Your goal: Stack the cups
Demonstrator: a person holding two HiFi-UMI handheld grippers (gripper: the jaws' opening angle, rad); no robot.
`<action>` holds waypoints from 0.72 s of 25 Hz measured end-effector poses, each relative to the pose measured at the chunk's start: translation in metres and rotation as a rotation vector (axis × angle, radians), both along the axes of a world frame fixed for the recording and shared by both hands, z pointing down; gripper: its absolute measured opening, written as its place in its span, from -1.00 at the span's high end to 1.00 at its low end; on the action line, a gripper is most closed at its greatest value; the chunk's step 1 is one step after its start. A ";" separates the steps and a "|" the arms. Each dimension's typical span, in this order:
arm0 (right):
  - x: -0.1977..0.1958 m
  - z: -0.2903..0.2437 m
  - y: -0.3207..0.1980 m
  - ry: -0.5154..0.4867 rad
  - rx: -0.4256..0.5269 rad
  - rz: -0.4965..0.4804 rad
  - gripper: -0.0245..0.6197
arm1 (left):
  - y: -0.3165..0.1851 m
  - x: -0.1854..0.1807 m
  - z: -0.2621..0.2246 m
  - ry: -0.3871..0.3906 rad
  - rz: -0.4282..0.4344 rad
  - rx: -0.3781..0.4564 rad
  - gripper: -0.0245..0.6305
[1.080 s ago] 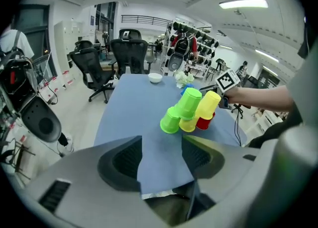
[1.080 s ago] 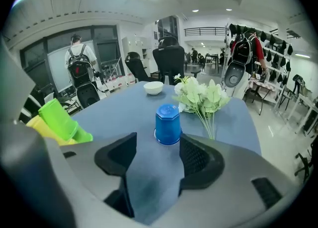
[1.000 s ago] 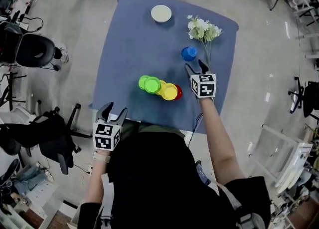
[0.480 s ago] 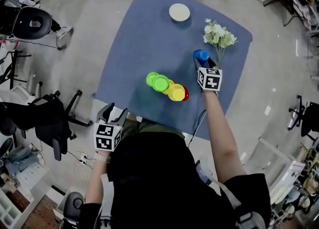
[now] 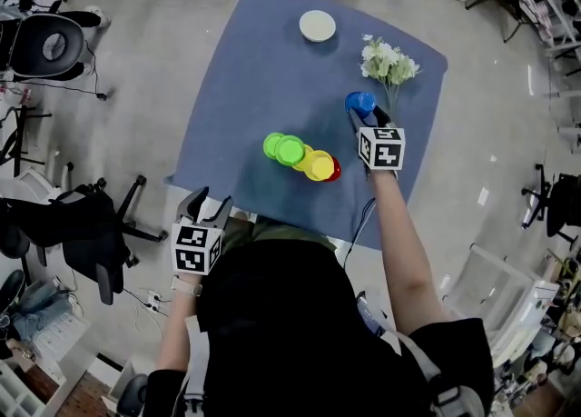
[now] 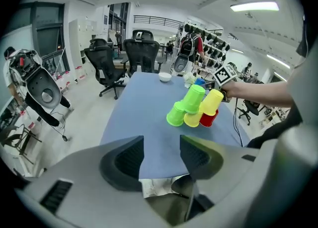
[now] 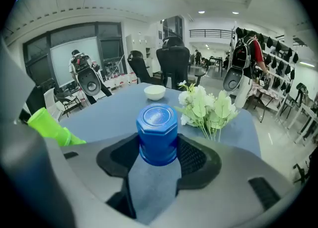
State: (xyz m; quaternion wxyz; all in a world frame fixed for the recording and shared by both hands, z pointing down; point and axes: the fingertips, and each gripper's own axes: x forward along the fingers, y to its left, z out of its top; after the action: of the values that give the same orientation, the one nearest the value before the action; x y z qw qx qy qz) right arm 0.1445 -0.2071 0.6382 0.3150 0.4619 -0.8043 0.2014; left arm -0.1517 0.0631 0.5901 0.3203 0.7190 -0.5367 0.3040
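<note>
An upside-down blue cup (image 7: pixel 157 133) stands between the pads of my right gripper (image 7: pixel 157 148), whose jaws have just been closing and now press its sides. In the head view this blue cup (image 5: pixel 360 102) is at the right of the blue table (image 5: pixel 245 79), just beyond my right gripper (image 5: pixel 365 114). A cluster of green cups (image 5: pixel 283 148), yellow cups (image 5: pixel 318 165) and a red cup (image 5: pixel 337 170) sits mid-table, the upper ones resting on the lower. My left gripper (image 5: pixel 209 199) hovers off the table's near edge; its jaws have been closing slightly, still open, nothing between them.
A white bowl (image 5: pixel 317 25) sits at the table's far side. A bunch of white flowers (image 5: pixel 386 61) lies just beyond the blue cup. Office chairs (image 5: pixel 54 43) and cables stand on the floor to the left.
My right gripper has reached forward from short of the blue cup to around it, and its jaws have narrowed onto it. The left gripper has stayed near the table's front edge.
</note>
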 end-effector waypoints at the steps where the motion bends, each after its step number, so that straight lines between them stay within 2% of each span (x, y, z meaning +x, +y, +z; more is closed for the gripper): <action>1: -0.001 -0.006 0.004 0.001 -0.001 -0.003 0.17 | -0.001 -0.001 -0.001 0.002 0.006 0.006 0.21; 4: -0.006 -0.025 0.017 0.000 -0.007 -0.009 0.17 | -0.005 -0.006 -0.004 0.011 0.015 0.025 0.28; 12: -0.030 -0.079 0.061 -0.015 0.001 -0.025 0.17 | -0.025 -0.008 -0.013 0.056 0.068 0.084 0.77; 18: -0.057 -0.115 0.097 -0.014 0.011 -0.080 0.17 | -0.043 0.001 -0.018 0.111 0.124 0.113 0.89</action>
State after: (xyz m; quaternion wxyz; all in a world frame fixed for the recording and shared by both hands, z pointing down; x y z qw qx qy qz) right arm 0.0873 -0.1097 0.5232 0.3146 0.4297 -0.8254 0.1873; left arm -0.1506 0.0199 0.5720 0.2890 0.7835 -0.4889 0.2522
